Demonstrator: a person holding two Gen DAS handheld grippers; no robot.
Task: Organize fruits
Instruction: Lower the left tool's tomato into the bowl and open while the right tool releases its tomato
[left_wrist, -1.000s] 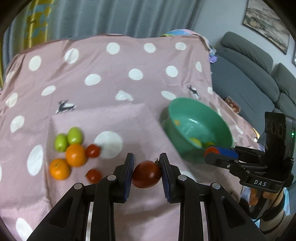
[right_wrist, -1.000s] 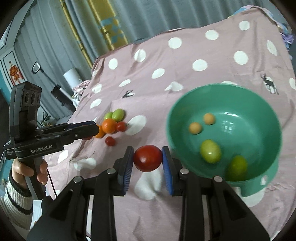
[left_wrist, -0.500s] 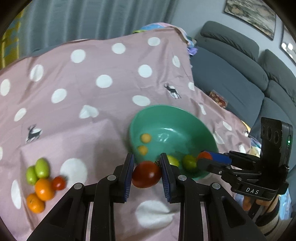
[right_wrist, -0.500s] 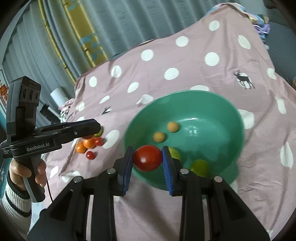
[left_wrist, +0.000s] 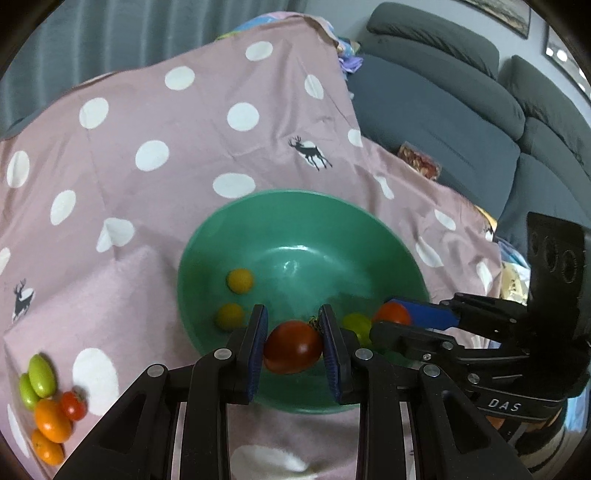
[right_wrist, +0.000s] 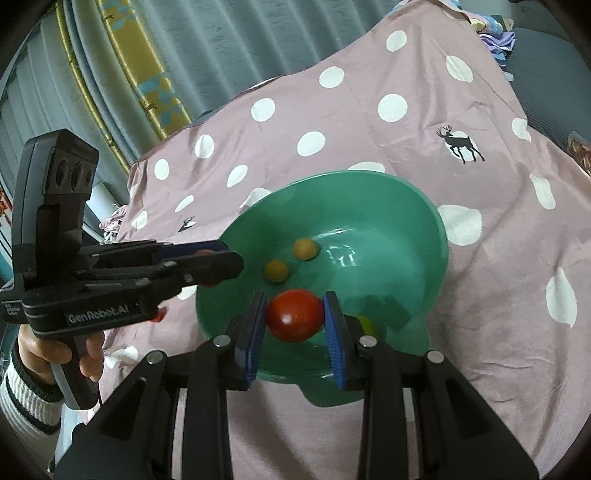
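My left gripper (left_wrist: 293, 347) is shut on a dark red tomato (left_wrist: 291, 349) above the near side of the green bowl (left_wrist: 295, 197). Shut on a brighter red tomato (right_wrist: 294, 319), my right gripper (right_wrist: 295, 321) hangs over the same bowl (right_wrist: 369, 179). Each gripper shows in the other's view: the right gripper (left_wrist: 397, 317) at the bowl's right, the left gripper (right_wrist: 218, 262) at its left rim. Inside the bowl lie two small yellow fruits (left_wrist: 240, 280) (right_wrist: 306, 249) and a green fruit (left_wrist: 356, 325), which is half hidden.
On the pink dotted cloth (left_wrist: 166, 147) at the lower left lie two green fruits (left_wrist: 40, 374), two oranges (left_wrist: 51, 424) and a small red tomato (left_wrist: 72, 405). A grey sofa (left_wrist: 443, 110) stands beyond the cloth's right edge. Curtains hang behind. A hand (right_wrist: 44, 350) holds the left gripper's handle.
Both grippers carried their tomatoes from over the cloth to above the bowl. The fruit pile slid to the left view's lower left corner. Both grips stayed shut.
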